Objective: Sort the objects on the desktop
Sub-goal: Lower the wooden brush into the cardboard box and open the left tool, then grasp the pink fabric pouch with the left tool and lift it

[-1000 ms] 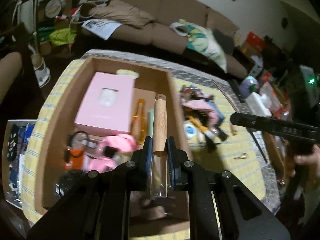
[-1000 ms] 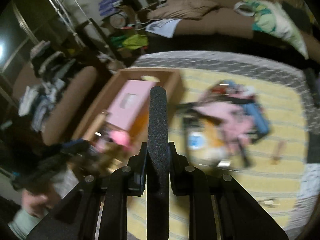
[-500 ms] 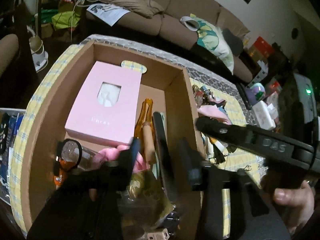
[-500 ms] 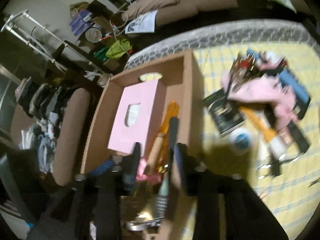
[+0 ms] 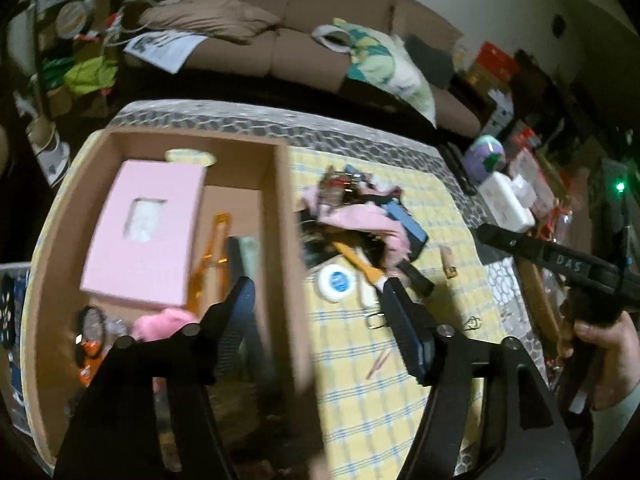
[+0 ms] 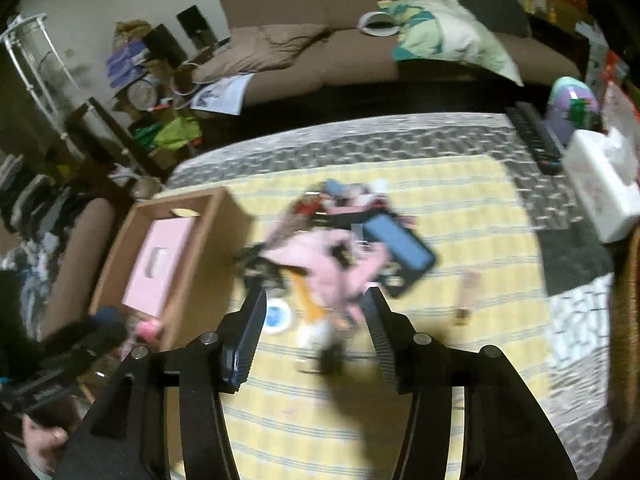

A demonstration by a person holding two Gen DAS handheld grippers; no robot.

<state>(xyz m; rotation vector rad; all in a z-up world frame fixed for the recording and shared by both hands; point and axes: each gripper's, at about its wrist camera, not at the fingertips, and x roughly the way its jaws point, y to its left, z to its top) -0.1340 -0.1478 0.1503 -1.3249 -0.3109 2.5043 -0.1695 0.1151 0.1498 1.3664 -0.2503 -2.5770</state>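
Observation:
A cardboard box [image 5: 282, 216] on the left holds a pink carton [image 5: 148, 236], an orange item [image 5: 208, 264], a dark stick [image 5: 234, 256] and pink fluff. My left gripper [image 5: 316, 308] hangs over the box's right wall, its jaws opening with nothing between them. A pile of loose items [image 6: 348, 248] lies on the yellow checked cloth: pink fabric, a blue phone [image 6: 400, 244], a round white tin [image 6: 276, 316]. My right gripper [image 6: 314, 320] hovers just in front of that pile, its jaws opening and empty. The other gripper's black body [image 5: 560, 264] shows at the right in the left wrist view.
A white tissue box [image 6: 600, 184], a purple toy [image 6: 572, 108] and a black remote [image 6: 532, 136] sit at the table's far right. A small wooden piece [image 6: 466, 292] and clips [image 5: 376, 320] lie on the cloth. A brown sofa [image 6: 360, 40] stands behind the table.
Both grippers let go of their sticks into the box and opened. Each then swung right, away from the box toward the pile on the cloth.

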